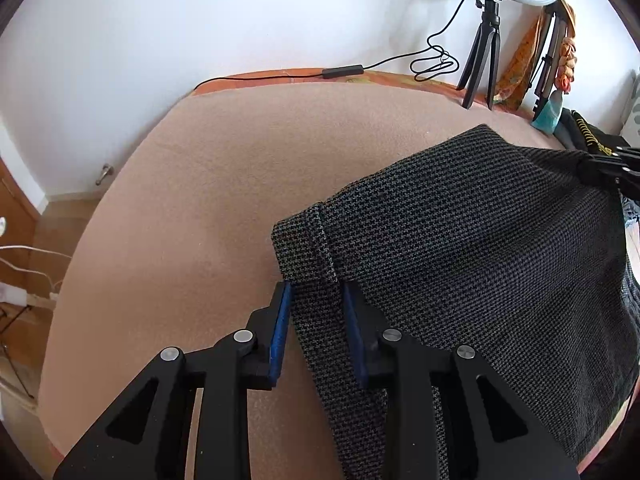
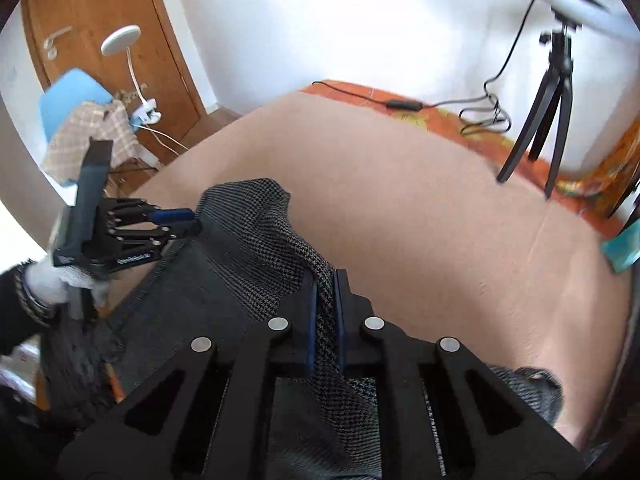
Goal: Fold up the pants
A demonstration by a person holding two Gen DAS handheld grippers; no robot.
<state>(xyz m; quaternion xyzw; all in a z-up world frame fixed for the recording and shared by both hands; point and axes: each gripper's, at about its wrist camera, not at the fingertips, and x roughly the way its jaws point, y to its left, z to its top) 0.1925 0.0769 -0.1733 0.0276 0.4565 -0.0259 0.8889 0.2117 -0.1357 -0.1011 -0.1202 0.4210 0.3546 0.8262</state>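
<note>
Dark houndstooth pants hang stretched above a beige blanket. My left gripper has its blue pads apart, one on each side of the pants' left edge with its hem corner, with gaps showing. My right gripper is shut on a bunched fold of the pants and holds it up. The right gripper shows at the far right of the left wrist view, pinching the cloth. The left gripper shows in the right wrist view at the cloth's far corner, held by a gloved hand.
A ring light on a black tripod stands at the blanket's far edge with its cable trailing. An orange patterned sheet borders the blanket. A wooden door, a blue chair with checked cloth and floor cables are to the left.
</note>
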